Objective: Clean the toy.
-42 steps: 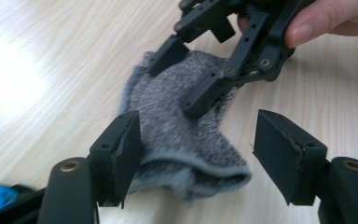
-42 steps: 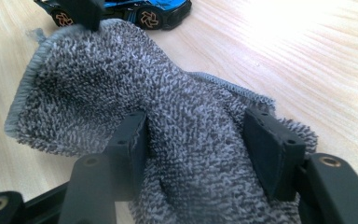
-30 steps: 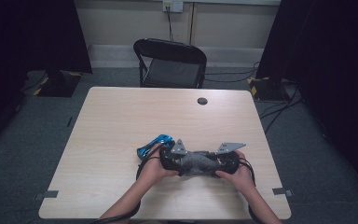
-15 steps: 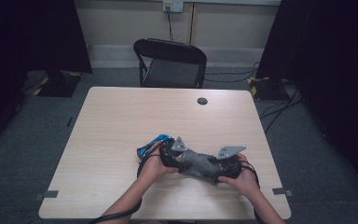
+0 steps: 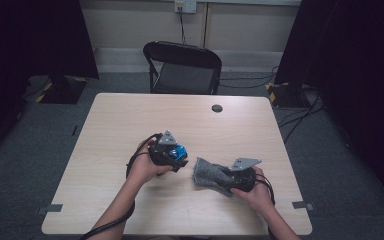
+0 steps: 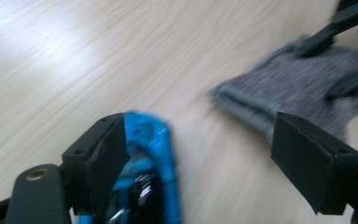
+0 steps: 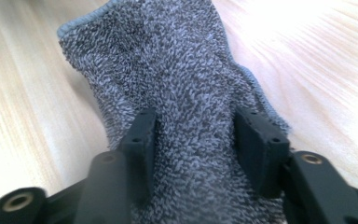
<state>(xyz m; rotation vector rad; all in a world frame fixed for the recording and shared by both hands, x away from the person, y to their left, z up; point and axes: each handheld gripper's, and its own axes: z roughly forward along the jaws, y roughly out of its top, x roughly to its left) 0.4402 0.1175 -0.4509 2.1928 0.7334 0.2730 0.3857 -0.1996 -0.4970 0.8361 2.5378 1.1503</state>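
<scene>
A grey terry cloth (image 5: 209,175) lies on the wooden table (image 5: 130,120), right of centre near the front. My right gripper (image 5: 226,178) pinches its right end. In the right gripper view the cloth (image 7: 168,60) bunches between the two pads (image 7: 144,135), and the right gripper (image 7: 196,122) has just been closing on it. A blue and black tool (image 5: 180,151) lies left of the cloth. My left gripper (image 5: 183,158) is over it, its jaws just opened wide. In the left gripper view the blue tool (image 6: 150,154) lies beside the left pad (image 6: 109,156) of the left gripper (image 6: 200,135), and the cloth (image 6: 289,88) lies farther off.
A small black round cap (image 5: 217,108) sits near the table's far edge. A black folding chair (image 5: 182,67) stands behind the table. Cables (image 5: 290,115) run over the floor at the right.
My left gripper has let go of the cloth and moved left to the blue tool, with its jaws wider apart. The right gripper has stayed in place with the cloth.
</scene>
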